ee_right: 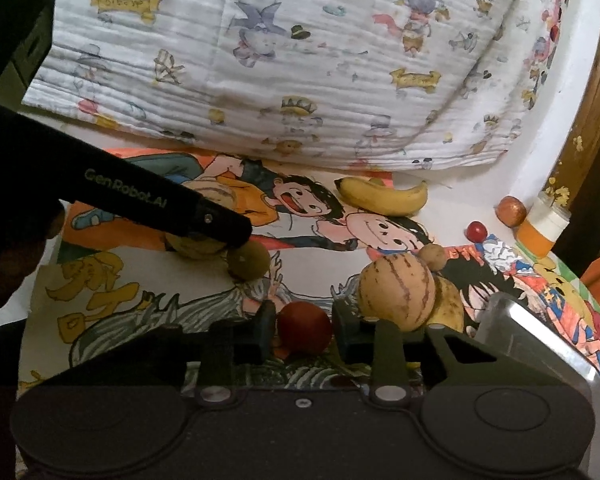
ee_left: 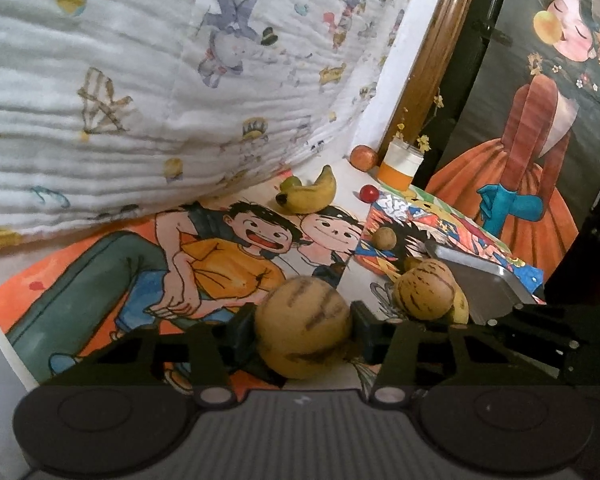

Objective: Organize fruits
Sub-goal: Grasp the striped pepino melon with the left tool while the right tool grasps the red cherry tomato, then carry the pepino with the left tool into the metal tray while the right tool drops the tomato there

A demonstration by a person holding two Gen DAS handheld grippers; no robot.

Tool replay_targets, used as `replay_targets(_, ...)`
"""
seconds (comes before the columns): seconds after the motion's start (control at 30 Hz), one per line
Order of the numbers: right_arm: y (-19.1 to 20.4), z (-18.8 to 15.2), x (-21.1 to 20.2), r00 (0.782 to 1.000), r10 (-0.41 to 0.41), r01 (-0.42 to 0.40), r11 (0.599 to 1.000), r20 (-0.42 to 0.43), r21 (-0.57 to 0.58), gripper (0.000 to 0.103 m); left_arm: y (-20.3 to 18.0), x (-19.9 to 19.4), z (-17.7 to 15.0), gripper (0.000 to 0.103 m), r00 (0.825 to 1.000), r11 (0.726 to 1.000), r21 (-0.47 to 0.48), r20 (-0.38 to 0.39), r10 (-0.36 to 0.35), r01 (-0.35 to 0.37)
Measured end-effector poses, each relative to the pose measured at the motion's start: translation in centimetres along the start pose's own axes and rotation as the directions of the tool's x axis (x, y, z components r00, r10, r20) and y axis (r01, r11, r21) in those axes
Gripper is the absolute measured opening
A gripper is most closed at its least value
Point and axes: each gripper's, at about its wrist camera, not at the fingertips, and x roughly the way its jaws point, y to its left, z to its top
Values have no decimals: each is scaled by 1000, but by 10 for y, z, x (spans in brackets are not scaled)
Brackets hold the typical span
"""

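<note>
Both claws had closed on fruit over the cartoon posters.

The left gripper (ee_left: 303,326) pinched a yellowish striped melon (ee_left: 303,326) between its pads, low over the orange poster (ee_left: 100,276). The right gripper (ee_right: 303,326) was nearly shut around a small red fruit (ee_right: 304,327), its pads touching both sides. A second striped melon (ee_right: 396,290) lay just right of that claw, against a yellow fruit (ee_right: 450,306) and beside a metal tray (ee_right: 540,340). Farther back lay a banana (ee_right: 384,196), a small red ball-like fruit (ee_right: 476,231), an apple (ee_right: 511,210) and a jar (ee_right: 542,228), with a printed quilt (ee_right: 300,60) behind.
</note>
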Motion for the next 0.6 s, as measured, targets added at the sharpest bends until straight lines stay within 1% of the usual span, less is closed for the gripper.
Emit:
replay_targets(0.13,1,-1,-1,1000,-4,4,1000,5,-2,32,-1,-1,0,54,1000,1000,-6,1,10,-10)
replay_targets(0.3,0,-3,-7,1000,5,-5,1000,16,14,31,1,-4,0,54,1000,999,-46,-1,21,-21)
replay_targets(0.4,0,-4,-12,1000,8,-9,1000,26,23,31,0,-8,-1,54,999,998,-53,9,31,-30)
replay_targets(0.6,-10,-7,-32,997,-12,6,997,70,78,31,-8,-16,1,54,999,998,-61,21,32,-30)
